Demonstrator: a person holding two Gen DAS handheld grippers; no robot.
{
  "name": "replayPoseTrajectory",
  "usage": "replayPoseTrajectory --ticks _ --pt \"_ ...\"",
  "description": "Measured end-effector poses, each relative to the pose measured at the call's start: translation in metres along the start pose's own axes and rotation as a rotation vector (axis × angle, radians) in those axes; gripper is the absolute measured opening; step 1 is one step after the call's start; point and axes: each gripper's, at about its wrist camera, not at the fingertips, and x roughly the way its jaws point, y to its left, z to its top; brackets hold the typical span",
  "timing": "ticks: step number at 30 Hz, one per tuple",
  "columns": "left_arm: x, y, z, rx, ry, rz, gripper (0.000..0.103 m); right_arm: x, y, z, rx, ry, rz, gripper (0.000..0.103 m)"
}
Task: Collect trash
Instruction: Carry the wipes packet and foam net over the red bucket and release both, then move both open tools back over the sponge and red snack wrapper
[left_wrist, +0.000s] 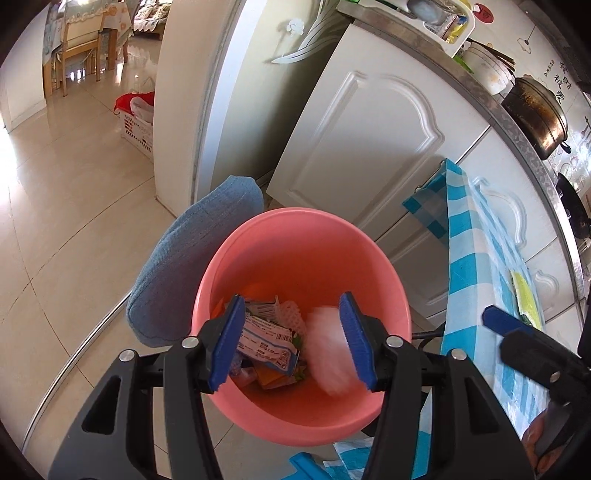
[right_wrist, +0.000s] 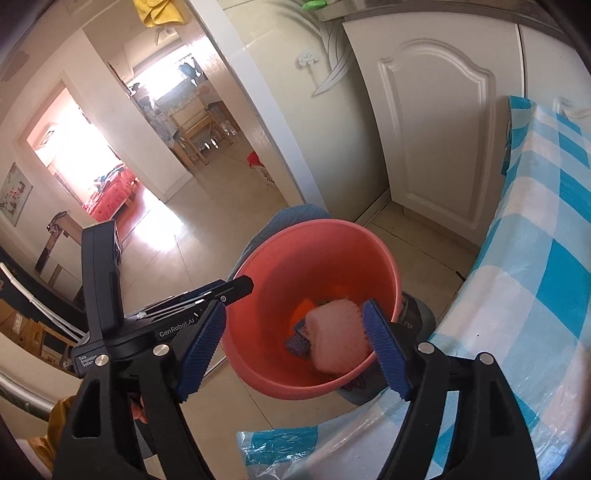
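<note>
Floor (left_wrist: 74, 229): pale glossy tiles, open at far left through a doorway toward a wooden chair (left_wrist: 79, 44); a white slotted basket (left_wrist: 138, 129) stands by the wall corner.

Blue cushion (left_wrist: 192, 258): lies on the floor, touching the bin's left side.

Pink bin (left_wrist: 303, 251): round, upright on the floor, rim unobstructed all round above. Wedged between the cushion on the left and the checked cloth on the right; white cabinet doors (left_wrist: 369, 129) close behind it.

Trash in bin: printed paper wrapper (left_wrist: 266, 343), white foam netting (left_wrist: 291, 314), orange scraps underneath.

Pink foam piece (right_wrist: 340, 336): blurred, inside the bin mouth beside the right wall, touching neither pad as far as can be told.

Left gripper (left_wrist: 295, 343): poised over the bin, jaws partly apart, nothing clamped; the wrapper shows just past its left pad.

Right gripper (right_wrist: 295, 350): above the bin's near rim, jaws spread wide, empty.

Tabletop (right_wrist: 535, 258): covered with blue-and-white checked cloth, its edge hanging just right of the bin.
</note>
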Motion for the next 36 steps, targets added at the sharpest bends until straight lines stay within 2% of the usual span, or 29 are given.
replayPoseTrajectory --ticks 2,8,18,22,28,36 --pt "0.0 -0.001 -0.001 0.008 -0.011 0.024 0.071 -0.011 -0.004 0.002 0.008 -0.044 -0.017 0.081" --pt "-0.001 -0.018 -0.004 0.079 -0.04 0.067 0.088 -0.055 -0.026 -0.004 0.049 -0.173 -0.065 0.09" --pt "-0.01 -0.048 -0.01 0.16 -0.06 0.018 0.09 -0.097 -0.061 -0.036 0.145 -0.318 -0.118 0.091" --pt "-0.018 -0.066 -0.013 0.205 -0.079 0.006 0.095 -0.104 -0.061 -0.039 0.14 -0.34 -0.118 0.091" --pt "-0.029 -0.089 -0.017 0.239 -0.091 -0.039 0.096 -0.116 -0.058 -0.049 0.118 -0.37 -0.156 0.093" --pt "-0.033 -0.111 -0.025 0.221 -0.057 -0.136 0.096 -0.131 -0.069 -0.06 0.145 -0.395 -0.182 0.094"
